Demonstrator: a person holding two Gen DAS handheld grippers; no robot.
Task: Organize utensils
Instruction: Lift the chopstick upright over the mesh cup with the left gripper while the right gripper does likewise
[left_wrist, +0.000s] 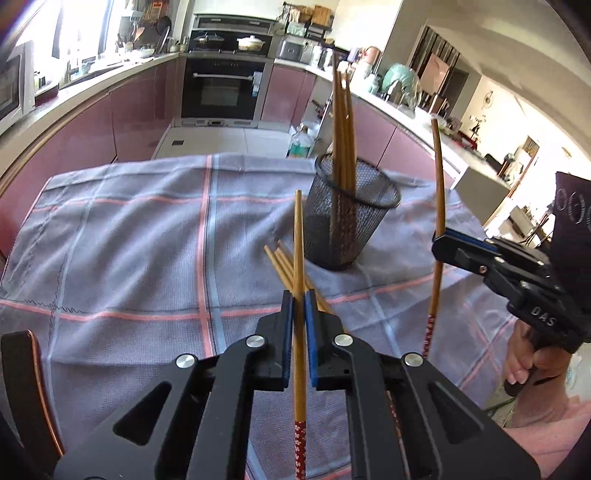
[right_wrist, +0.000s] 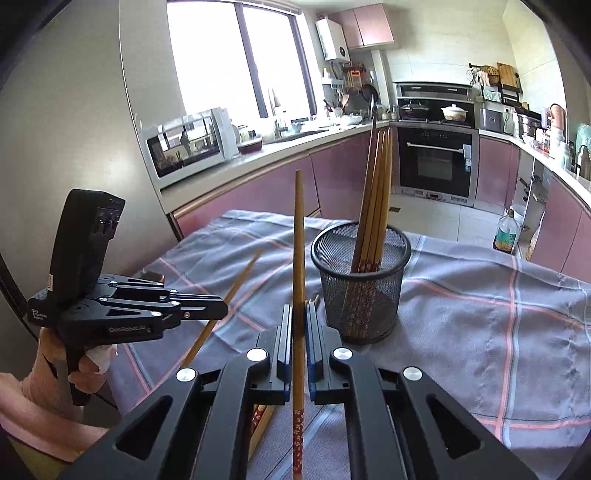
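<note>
Left gripper (left_wrist: 299, 314), body marked "GenRobot.AI": clamped on one chopstick (left_wrist: 298, 236). Right gripper (right_wrist: 298, 321), marked "DAS": clamped on another chopstick (right_wrist: 298, 236). Mesh cup (left_wrist: 349, 218), toward the checked cloth's (left_wrist: 147, 240) far edge: several chopsticks upright. Loose chopsticks (left_wrist: 280, 264) lie beside it.

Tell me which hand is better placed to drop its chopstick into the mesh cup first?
Probably right. The right gripper holds its chopstick nearly upright close beside the mesh cup. The left gripper also holds a chopstick, but seems farther from the cup.
</note>
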